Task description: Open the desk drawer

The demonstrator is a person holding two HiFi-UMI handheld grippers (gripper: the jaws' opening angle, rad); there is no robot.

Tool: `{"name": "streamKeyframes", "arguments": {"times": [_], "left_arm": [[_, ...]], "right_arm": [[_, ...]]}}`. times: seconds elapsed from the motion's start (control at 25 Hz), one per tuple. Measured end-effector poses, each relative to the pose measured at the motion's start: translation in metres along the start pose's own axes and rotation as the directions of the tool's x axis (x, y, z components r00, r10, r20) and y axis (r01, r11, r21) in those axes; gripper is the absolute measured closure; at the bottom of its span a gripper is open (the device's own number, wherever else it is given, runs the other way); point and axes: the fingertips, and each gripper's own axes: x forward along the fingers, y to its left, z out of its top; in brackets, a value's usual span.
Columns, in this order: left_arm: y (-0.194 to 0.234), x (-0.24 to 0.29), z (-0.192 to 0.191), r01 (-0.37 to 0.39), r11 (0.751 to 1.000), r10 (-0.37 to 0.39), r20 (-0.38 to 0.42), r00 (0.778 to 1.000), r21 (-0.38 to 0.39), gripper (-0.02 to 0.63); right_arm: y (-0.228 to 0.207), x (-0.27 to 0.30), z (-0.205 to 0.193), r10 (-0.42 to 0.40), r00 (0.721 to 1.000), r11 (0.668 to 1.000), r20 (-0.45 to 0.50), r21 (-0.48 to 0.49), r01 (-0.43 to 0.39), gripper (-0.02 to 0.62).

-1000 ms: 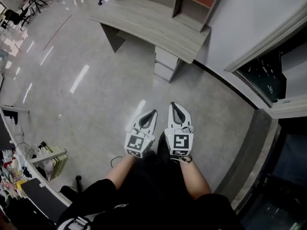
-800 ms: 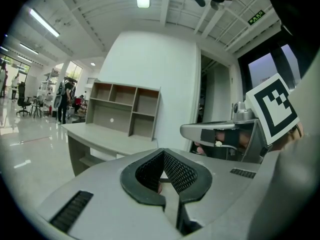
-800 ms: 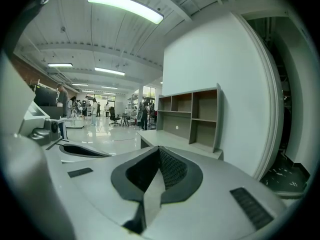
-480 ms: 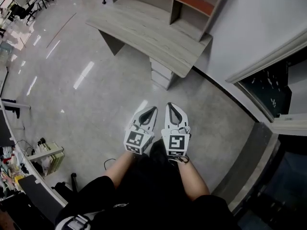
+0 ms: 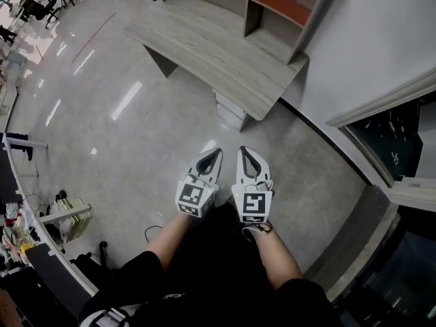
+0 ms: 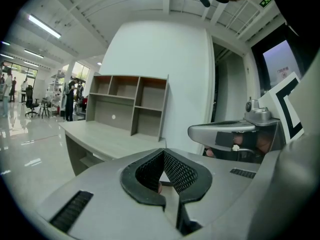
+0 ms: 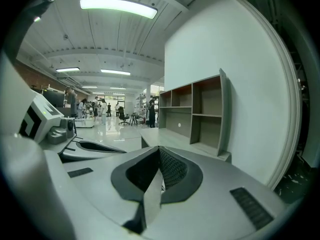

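A wood-grain desk point(image 5: 218, 50) with a shelf unit point(image 5: 272, 5) on top stands against the white wall ahead. Its pale drawer stack point(image 5: 230, 109) sits under the right end, all drawers closed. I hold both grippers side by side at waist height, some way short of the desk and pointing at it. The left gripper point(image 5: 218, 152) is shut with nothing in it, and its jaw tips point(image 6: 162, 152) meet. The right gripper point(image 5: 244, 149) is also shut and empty, tips point(image 7: 159, 148) together. Each gripper view shows the desk point(image 6: 107, 138) point(image 7: 172, 141) beyond the jaws.
A dark doorway point(image 5: 392, 128) with a raised threshold point(image 5: 354, 216) lies to the right. At the lower left are a cluttered workstation point(image 5: 61, 220) and a floor cable point(image 5: 153, 230). Office chairs and people point(image 7: 120, 111) are far off across the glossy floor point(image 5: 116, 135).
The desk and drawer stack have drawn nearer and shifted a little in the head view as I walk toward them. Both grippers stay shut and side by side.
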Motion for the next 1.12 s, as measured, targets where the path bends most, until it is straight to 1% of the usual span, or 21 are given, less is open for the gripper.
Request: {"name": "streamKeyframes", "arguments": {"times": [0.12,0.24,0.4,0.52,0.76,0.96,1.04,1.12], "left_arm": [[0.013,0.014,-0.004,-0.005,1.000,0.005,0.010,1.000,0.008,0.603],[0.027,0.036,-0.011,0.009,1.000,-0.010,0.031,0.999,0.021,0.603],[0.046,0.064,-0.031,0.030,0.999,-0.031,0.050,0.998,0.024,0.603],[0.066,0.089,-0.051,0.046,0.999,-0.047,0.062,0.997,0.007,0.601],[0.099,0.141,-0.110,0.088,0.992,-0.079,0.089,0.993,-0.095,0.603],[0.127,0.177,-0.166,0.092,0.984,-0.078,0.098,0.992,-0.150,0.603],[0.135,0.193,-0.181,0.102,0.974,-0.080,0.114,0.990,-0.203,0.601],[0.143,0.209,-0.193,0.124,0.953,-0.090,0.133,0.987,-0.278,0.603]], "right_arm": [[-0.001,0.018,-0.006,0.007,1.000,1.000,0.001,0.010,-0.007,0.590],[-0.004,0.040,-0.016,0.003,1.000,1.000,0.030,0.000,-0.003,0.589],[-0.008,0.062,-0.031,-0.002,0.997,0.999,0.076,-0.032,0.005,0.591],[-0.016,0.077,-0.042,-0.010,0.994,1.000,0.108,-0.019,0.012,0.590],[-0.024,0.102,-0.081,-0.015,0.992,0.999,0.127,0.036,0.011,0.591],[-0.018,0.128,-0.120,-0.012,0.992,1.000,0.128,0.029,0.008,0.589],[-0.022,0.135,-0.134,-0.006,0.992,0.999,0.124,0.032,0.002,0.589],[-0.025,0.139,-0.146,-0.012,0.994,0.999,0.108,0.052,0.007,0.590]]}}
